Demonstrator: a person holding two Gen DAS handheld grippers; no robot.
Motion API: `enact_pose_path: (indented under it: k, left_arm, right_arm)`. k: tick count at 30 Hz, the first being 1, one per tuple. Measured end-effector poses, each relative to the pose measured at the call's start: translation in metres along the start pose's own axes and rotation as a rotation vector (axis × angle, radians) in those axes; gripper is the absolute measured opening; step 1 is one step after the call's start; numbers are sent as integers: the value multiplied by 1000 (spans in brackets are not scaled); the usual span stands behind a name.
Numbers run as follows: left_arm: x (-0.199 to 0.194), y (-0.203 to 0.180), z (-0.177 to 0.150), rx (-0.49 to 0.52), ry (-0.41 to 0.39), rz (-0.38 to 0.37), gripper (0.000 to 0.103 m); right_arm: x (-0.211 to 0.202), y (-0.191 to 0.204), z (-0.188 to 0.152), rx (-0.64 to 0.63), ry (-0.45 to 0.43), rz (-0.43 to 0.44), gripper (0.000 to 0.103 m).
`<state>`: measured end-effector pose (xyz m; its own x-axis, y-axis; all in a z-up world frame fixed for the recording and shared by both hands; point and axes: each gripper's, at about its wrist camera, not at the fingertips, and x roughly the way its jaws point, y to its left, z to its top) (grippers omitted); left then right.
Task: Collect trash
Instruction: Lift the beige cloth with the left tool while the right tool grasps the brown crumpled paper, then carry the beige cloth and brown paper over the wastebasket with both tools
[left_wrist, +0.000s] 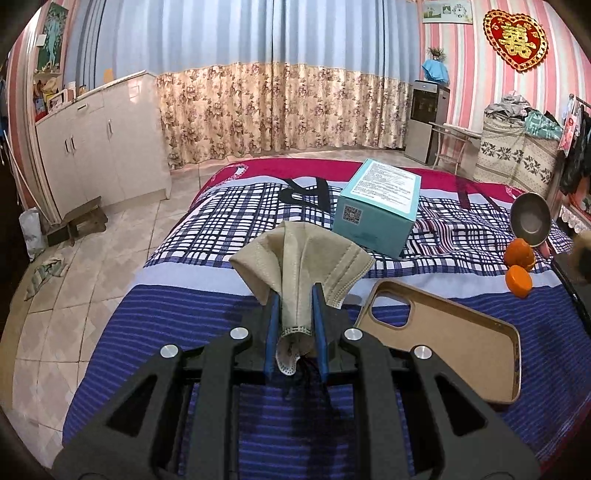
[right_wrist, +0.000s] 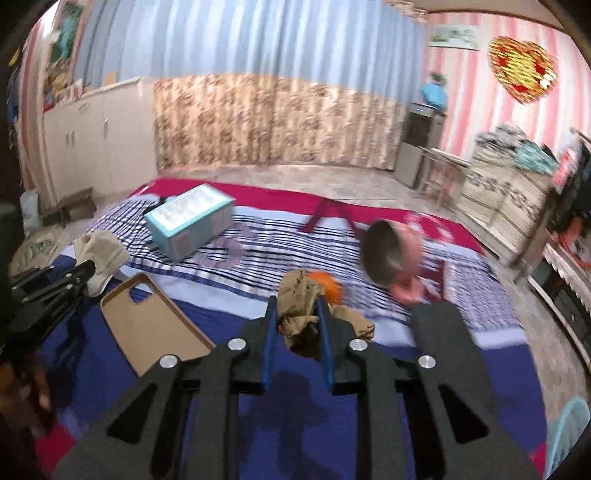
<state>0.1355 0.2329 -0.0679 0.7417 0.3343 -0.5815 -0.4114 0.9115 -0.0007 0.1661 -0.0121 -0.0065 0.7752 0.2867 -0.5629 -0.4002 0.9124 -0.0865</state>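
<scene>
My left gripper (left_wrist: 295, 295) is shut on a beige face mask (left_wrist: 303, 258) and holds it above the blue striped bedspread (left_wrist: 184, 332). The mask and left gripper also show at the left of the right wrist view (right_wrist: 99, 254). My right gripper (right_wrist: 297, 310) is shut on a crumpled brown paper (right_wrist: 299, 306), lifted over the bed; this view is blurred by motion.
On the bed lie a teal box (left_wrist: 380, 206), a tan phone case (left_wrist: 454, 339), two oranges (left_wrist: 519, 266) and a metal bowl (left_wrist: 530, 219). A white cabinet (left_wrist: 103, 147) stands left on the tiled floor. A water dispenser (left_wrist: 428, 118) stands far right.
</scene>
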Motion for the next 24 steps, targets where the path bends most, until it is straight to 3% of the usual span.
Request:
enact_pose_path:
  k: [9,14,24]
  left_arm:
    - [-25,-26,8,74,-44,10,16]
    - [-62,-82,19,126,-76,-127,16]
    - [-128,-233,22,281,-140,-424,16]
  right_arm:
    - [-87,-126,-50,111,8,-220,21]
    - [-127,-203,-84,271,-14,-323,21]
    - [-161,-311,-139,403,9,-540,21]
